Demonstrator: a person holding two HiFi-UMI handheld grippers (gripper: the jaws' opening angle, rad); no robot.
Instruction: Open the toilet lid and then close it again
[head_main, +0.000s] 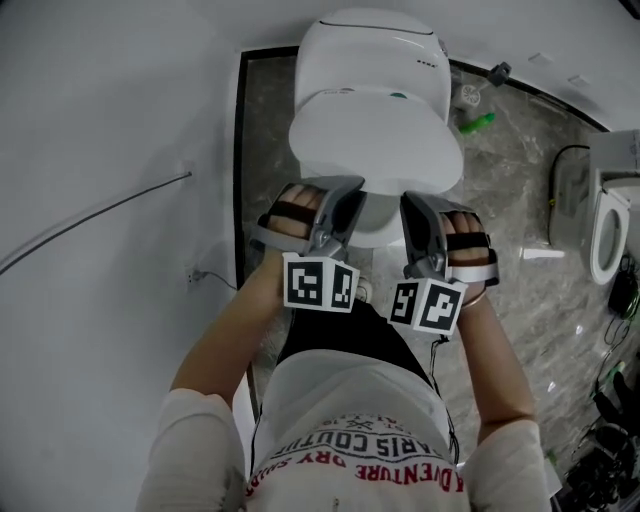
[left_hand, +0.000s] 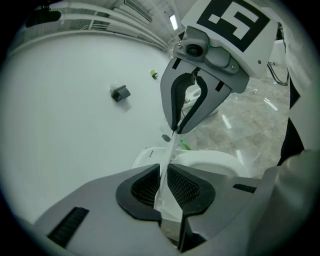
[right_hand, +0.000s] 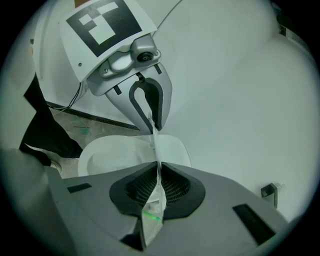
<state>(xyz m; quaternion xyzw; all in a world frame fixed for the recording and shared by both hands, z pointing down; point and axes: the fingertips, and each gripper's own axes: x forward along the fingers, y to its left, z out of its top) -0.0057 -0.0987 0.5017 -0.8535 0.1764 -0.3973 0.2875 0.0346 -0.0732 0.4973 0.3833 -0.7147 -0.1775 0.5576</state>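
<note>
The white toilet lid (head_main: 375, 140) is raised at its front edge, above the seat (head_main: 372, 226). My left gripper (head_main: 345, 202) and right gripper (head_main: 420, 212) hold that front edge side by side. In the left gripper view the lid's thin edge (left_hand: 169, 150) runs between the ribbed pads of the left gripper (left_hand: 162, 187), which press on it. Further along the same edge the right gripper (left_hand: 176, 131) is clamped. The right gripper view mirrors this: the lid edge (right_hand: 156, 150) is pinched in the right gripper (right_hand: 159, 187), with the left gripper (right_hand: 152, 129) beyond. The seat (right_hand: 115, 152) lies below.
The toilet's rear housing (head_main: 372, 50) stands against the far wall. A white wall with a cable (head_main: 100, 215) and a socket (head_main: 195, 272) is at the left. On the marble floor to the right are a green bottle (head_main: 478, 123), a second toilet (head_main: 607, 225) and cables (head_main: 610, 440).
</note>
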